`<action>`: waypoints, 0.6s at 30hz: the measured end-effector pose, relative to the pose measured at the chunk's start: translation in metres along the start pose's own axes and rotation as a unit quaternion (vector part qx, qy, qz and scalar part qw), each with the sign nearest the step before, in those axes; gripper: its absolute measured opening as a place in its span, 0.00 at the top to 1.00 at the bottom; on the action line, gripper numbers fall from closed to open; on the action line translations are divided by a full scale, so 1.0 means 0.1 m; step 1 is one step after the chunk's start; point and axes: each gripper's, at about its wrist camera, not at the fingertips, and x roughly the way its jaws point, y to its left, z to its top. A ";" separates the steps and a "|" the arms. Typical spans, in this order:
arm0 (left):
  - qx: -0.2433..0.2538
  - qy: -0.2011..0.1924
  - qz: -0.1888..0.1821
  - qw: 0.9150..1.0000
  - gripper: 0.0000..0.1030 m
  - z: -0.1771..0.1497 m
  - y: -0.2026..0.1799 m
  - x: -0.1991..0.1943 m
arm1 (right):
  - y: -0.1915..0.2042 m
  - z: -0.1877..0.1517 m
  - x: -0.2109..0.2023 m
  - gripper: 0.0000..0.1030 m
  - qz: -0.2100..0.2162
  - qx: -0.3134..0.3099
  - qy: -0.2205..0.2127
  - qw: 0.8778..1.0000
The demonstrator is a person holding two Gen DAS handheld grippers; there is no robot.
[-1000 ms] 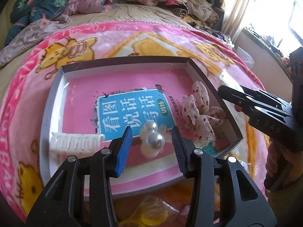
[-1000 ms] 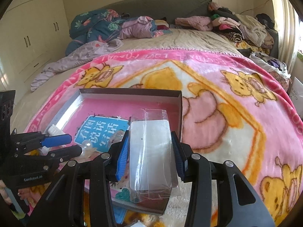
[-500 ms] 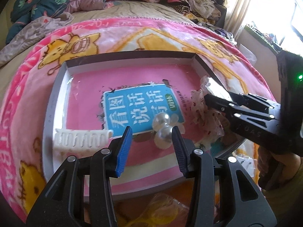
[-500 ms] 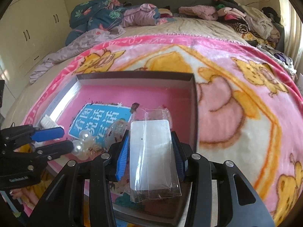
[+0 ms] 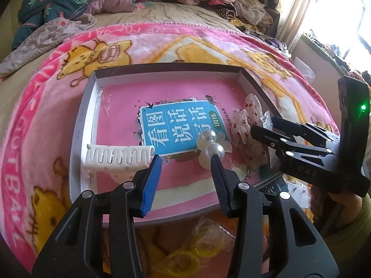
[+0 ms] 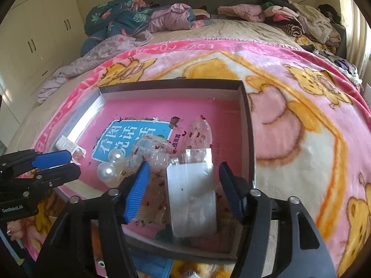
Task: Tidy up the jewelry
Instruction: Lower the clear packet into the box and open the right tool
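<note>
A shallow pink-floored box (image 5: pixel 81 125) (image 6: pixel 245 125) lies on the bed blanket. In it are a white comb (image 5: pixel 118 158), a pearl hair clip (image 5: pixel 209 144) (image 6: pixel 111 164), red-flecked fabric hair pieces (image 5: pixel 248 125) (image 6: pixel 199 132) and a clear plastic packet with a white card (image 6: pixel 192 197). My left gripper (image 5: pixel 185 162) is open and empty, just in front of the pearl clip. My right gripper (image 6: pixel 183 176) is open, with the packet lying loose between its fingers over the box's near right corner; the gripper also shows in the left wrist view (image 5: pixel 264 127).
A blue book cover label (image 5: pixel 178 125) is printed on the box floor. Yellow hair ties in a bag (image 5: pixel 192 252) lie in front of the box. Piled clothes (image 6: pixel 289 11) and bedding (image 6: pixel 129 16) lie at the far end of the bed. Wardrobe (image 6: pixel 34 34) stands left.
My right gripper moved forward and down over the box's right side and opened, letting go of the clear packet. My left gripper shifted slightly left and stayed open.
</note>
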 end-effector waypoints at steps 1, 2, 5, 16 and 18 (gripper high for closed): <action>0.000 0.000 0.001 1.000 0.62 -0.01 0.00 -0.02 | 0.00 -0.01 -0.04 0.37 0.000 0.002 -0.003 1.000; -0.001 -0.001 0.002 1.000 0.60 -0.01 0.00 -0.03 | 0.00 -0.02 -0.08 0.34 -0.001 0.002 -0.006 1.000; -0.005 -0.003 0.003 1.000 0.50 -0.02 0.01 -0.08 | -0.01 -0.04 -0.20 0.26 -0.008 0.007 -0.016 1.000; -0.020 -0.027 0.001 0.999 0.18 -0.07 0.03 -0.38 | 0.01 -0.11 -0.60 0.09 -0.020 0.016 -0.045 0.999; -0.020 -0.033 0.005 0.999 0.16 -0.09 0.03 -0.44 | 0.02 -0.13 -0.66 0.09 -0.020 0.016 -0.049 0.998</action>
